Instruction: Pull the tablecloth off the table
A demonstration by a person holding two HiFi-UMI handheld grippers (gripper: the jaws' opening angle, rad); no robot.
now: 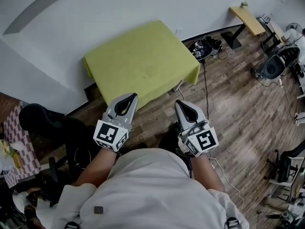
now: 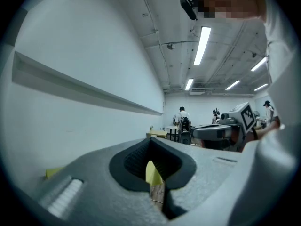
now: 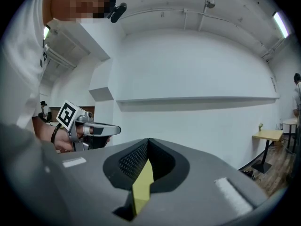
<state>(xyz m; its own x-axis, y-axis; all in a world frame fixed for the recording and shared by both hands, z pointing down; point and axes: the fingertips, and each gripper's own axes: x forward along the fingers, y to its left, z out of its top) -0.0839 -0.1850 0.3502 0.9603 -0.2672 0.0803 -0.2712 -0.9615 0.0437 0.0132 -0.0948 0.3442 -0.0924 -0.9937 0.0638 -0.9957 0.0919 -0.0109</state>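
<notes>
The tablecloth (image 1: pixel 143 61) (a yellow-green one) lies spread over the table, covering its top and hanging down its sides, against the white wall (image 1: pixel 71 13). Both grippers are held up in front of the person, on the near side of the table. In the head view the left gripper (image 1: pixel 128 97) has its tips over the cloth's near hanging edge, while the right gripper (image 1: pixel 179 104) sits just off the near right corner, above the wooden floor (image 1: pixel 238 94).

The jaws of both are closed together with nothing gripped. In each gripper view only a thin strip of the cloth shows through the slit where the jaws meet: the tablecloth (image 2: pixel 152 174) lies beyond the left jaws, not between them, and likewise beyond the right ones (image 3: pixel 142 182).
</notes>
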